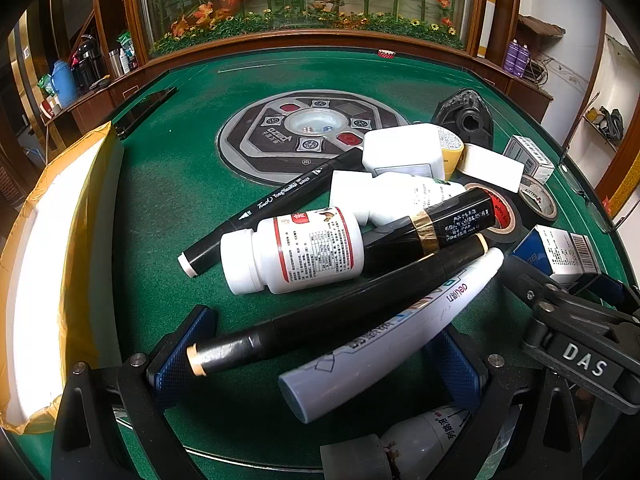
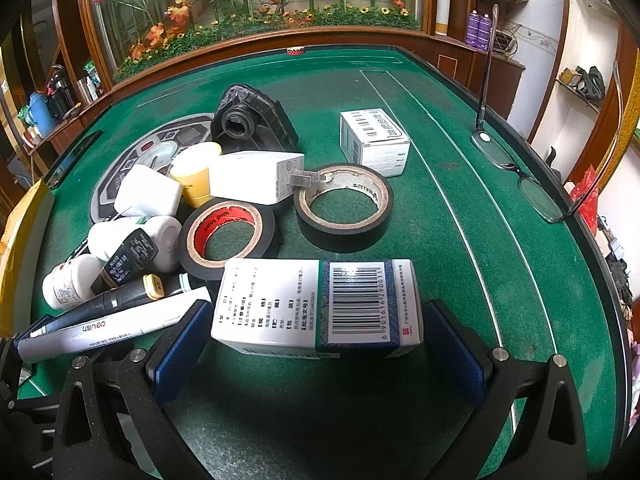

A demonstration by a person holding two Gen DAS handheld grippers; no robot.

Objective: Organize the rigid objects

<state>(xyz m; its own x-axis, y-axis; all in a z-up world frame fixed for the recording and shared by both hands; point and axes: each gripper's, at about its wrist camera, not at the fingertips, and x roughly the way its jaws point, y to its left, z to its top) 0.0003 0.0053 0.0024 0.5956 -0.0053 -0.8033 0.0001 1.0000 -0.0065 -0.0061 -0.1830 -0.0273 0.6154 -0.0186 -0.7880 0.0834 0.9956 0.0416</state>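
Observation:
A heap of small objects lies on the green mahjong table. In the left wrist view my left gripper is open around a black marker and a white Deli tube, which lie between its fingers. A white pill bottle lies just beyond. In the right wrist view my right gripper is open with a white and blue medicine box between its fingers; contact is unclear. The right gripper also shows in the left wrist view.
A yellow-taped white box stands at the left. Two tape rolls, a white boxed item, a charger block, a black holder and more bottles crowd the middle. Glasses lie at the right edge.

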